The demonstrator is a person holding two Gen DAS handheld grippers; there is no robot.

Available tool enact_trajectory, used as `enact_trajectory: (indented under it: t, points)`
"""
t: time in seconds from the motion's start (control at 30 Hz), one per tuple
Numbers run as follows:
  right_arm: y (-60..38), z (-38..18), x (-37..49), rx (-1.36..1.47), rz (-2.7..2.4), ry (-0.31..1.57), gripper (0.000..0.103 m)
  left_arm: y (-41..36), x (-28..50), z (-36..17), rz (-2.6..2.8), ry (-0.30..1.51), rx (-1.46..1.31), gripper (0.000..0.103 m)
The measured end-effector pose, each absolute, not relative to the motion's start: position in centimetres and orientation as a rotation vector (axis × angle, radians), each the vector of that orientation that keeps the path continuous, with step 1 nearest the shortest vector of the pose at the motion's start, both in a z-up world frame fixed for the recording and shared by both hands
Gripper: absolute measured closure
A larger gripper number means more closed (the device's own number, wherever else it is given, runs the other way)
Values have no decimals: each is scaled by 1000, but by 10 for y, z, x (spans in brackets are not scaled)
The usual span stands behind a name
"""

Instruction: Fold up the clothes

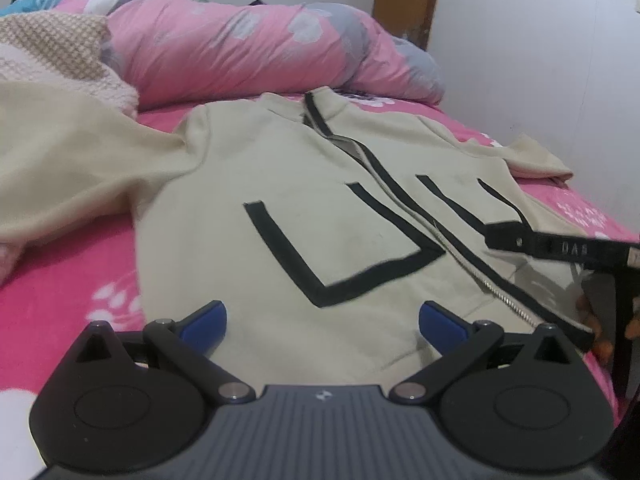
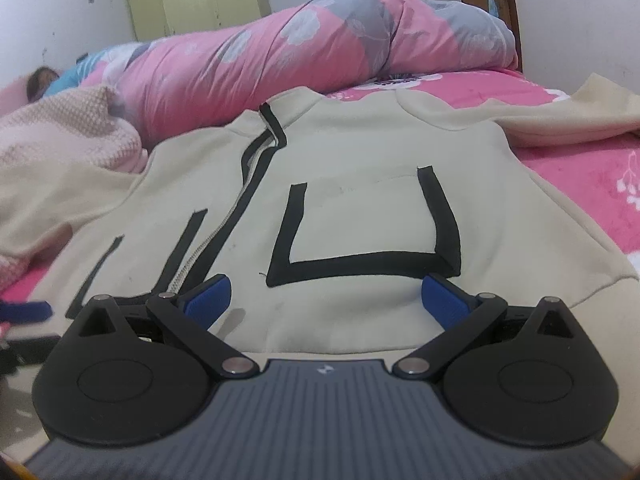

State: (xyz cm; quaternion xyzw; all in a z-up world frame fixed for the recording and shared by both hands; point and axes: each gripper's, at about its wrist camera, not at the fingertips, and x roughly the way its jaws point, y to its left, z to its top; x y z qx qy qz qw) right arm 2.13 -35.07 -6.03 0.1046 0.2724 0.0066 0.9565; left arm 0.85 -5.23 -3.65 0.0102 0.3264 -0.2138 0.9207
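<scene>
A cream jacket (image 1: 280, 184) lies flat on the pink bed (image 1: 60, 280), a rolled pink quilt (image 1: 248, 52) at 12 o'clock. Both the left hand-held gripper (image 1: 322, 318) and the right hand-held gripper (image 2: 325, 300) gape empty; "DAB" marks the right one's arm.

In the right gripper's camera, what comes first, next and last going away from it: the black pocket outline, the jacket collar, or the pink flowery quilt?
From the right gripper, nearest first:
1. Black pocket outline, just ahead between the open fingers, on the cream jacket.
2. Jacket collar, farther up the bed, at the zip's top.
3. Pink flowery quilt, bunched behind the collar by the wall.
</scene>
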Motion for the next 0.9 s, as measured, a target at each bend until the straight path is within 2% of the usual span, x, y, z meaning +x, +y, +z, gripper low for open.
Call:
enact_trajectory:
  t: [0.17,0.37,0.53,0.67,0.7,0.8,0.87,0.9]
  points:
    - [-357,-52,14,241,59,532,1,-77,21,-10,-472,624,42,0]
    - [-390,-8,-18,298,139,358,1,-122,45,18,-566,565,80,0]
    - [-495,22,-32,492,14,284,1,-179,71,5,-650,567,95,1]
    - [-614,8,-23,807,-179,271,2,-206,82,-17,-713,612,88,14]
    - [-642,-1,-18,907,-209,270,5,-210,84,-23,-726,625,90,17]
    - [-700,-30,3,1118,-272,274,26,-218,86,-38,-756,659,104,31]
    - [-728,-48,25,1210,-300,294,33,-220,87,-44,-763,674,123,41]
    - [-737,-54,34,1241,-312,303,38,-221,87,-45,-762,680,130,43]
